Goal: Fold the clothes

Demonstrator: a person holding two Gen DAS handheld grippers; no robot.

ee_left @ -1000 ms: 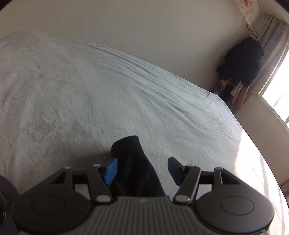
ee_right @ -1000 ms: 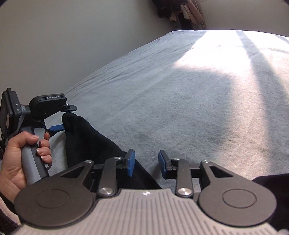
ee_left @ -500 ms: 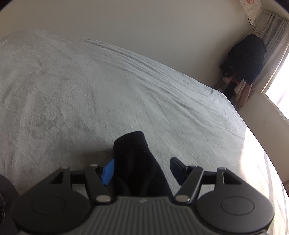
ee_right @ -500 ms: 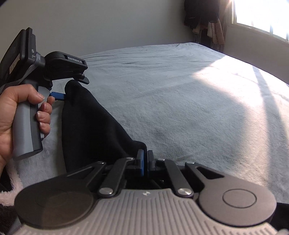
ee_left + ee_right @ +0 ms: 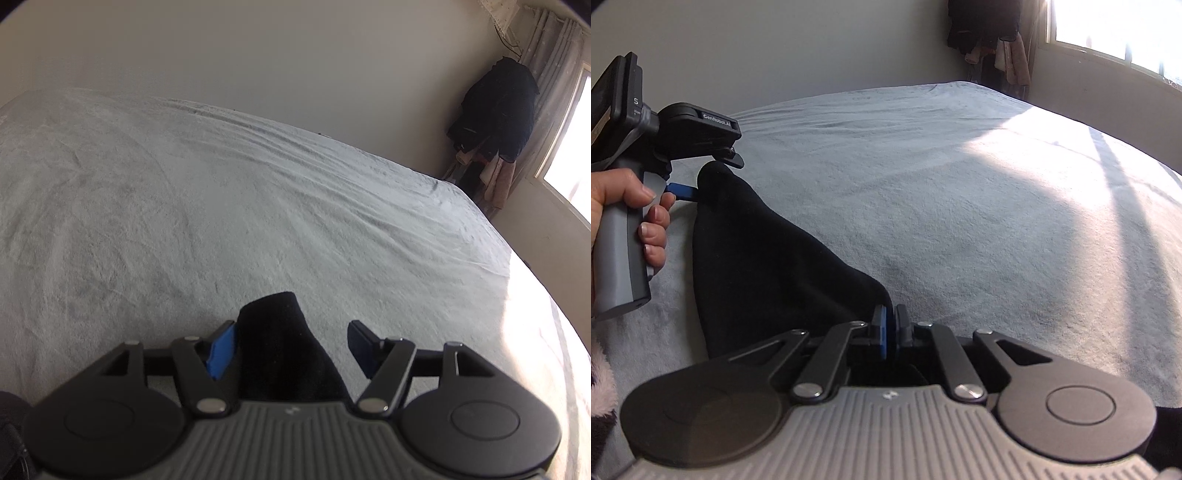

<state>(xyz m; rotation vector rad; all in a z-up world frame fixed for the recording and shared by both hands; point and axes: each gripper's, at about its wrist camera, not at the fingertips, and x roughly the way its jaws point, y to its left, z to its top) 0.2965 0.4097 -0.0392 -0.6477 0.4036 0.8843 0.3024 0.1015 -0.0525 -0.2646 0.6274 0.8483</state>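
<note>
1. Since a second ago, when my right gripper (image 5: 891, 332) stood open beside the garment (image 5: 768, 266), its jaws have closed on the cloth's near corner; the last reading shows them easing slightly apart, cloth still pinched between them.
2. My left gripper (image 5: 291, 347) remains open, the garment's far tip between its pads (image 5: 221, 349) but not clamped.
3. I judge one corner secured and the other not yet; the fold cannot start until both are held.
4. Lying on the bed (image 5: 960, 184), the garment is black, soft and limp, running from the right gripper back toward the left gripper, with a rounded tip.
</note>
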